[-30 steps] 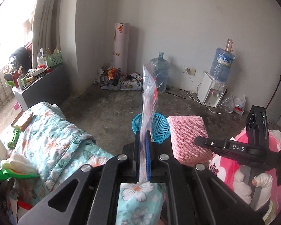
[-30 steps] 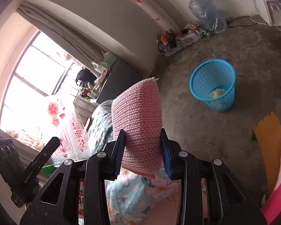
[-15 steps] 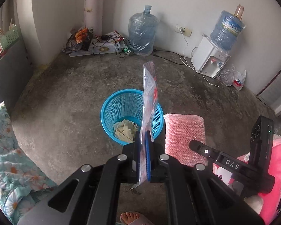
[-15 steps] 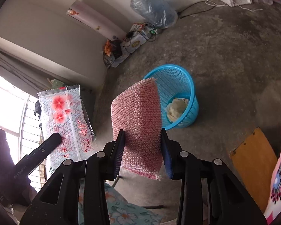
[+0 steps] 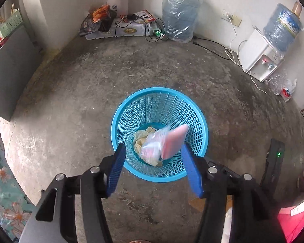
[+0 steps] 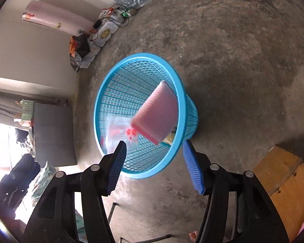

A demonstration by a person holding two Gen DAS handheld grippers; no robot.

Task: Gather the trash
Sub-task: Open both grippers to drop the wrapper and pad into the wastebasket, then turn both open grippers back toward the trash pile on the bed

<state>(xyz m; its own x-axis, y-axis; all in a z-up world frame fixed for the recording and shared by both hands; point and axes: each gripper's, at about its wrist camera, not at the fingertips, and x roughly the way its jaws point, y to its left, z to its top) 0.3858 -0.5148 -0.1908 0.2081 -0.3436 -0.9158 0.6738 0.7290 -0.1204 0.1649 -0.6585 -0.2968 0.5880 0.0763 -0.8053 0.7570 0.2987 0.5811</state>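
pink mesh sponge (image 6: pixel 158 111) blurs inside blue basket (image 6: pixel 103 101); both grippers' jaws opening, empty.

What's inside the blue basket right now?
Inside the blue basket: a pink sponge, a clear printed wrapper and crumpled yellowish paper at the bottom. Anything beneath them is hidden.

Each camera sits just behind its own claw and looks steeply down along the fingers at the concrete floor (image 5: pixel 75 93). The left wrist view looks into the blue basket (image 5: pixel 159 93) just beyond the left claw (image 5: pixel 154 169). The right wrist view shares that basket (image 6: pixel 119 75), near its claw (image 6: pixel 155 165) and tilted.
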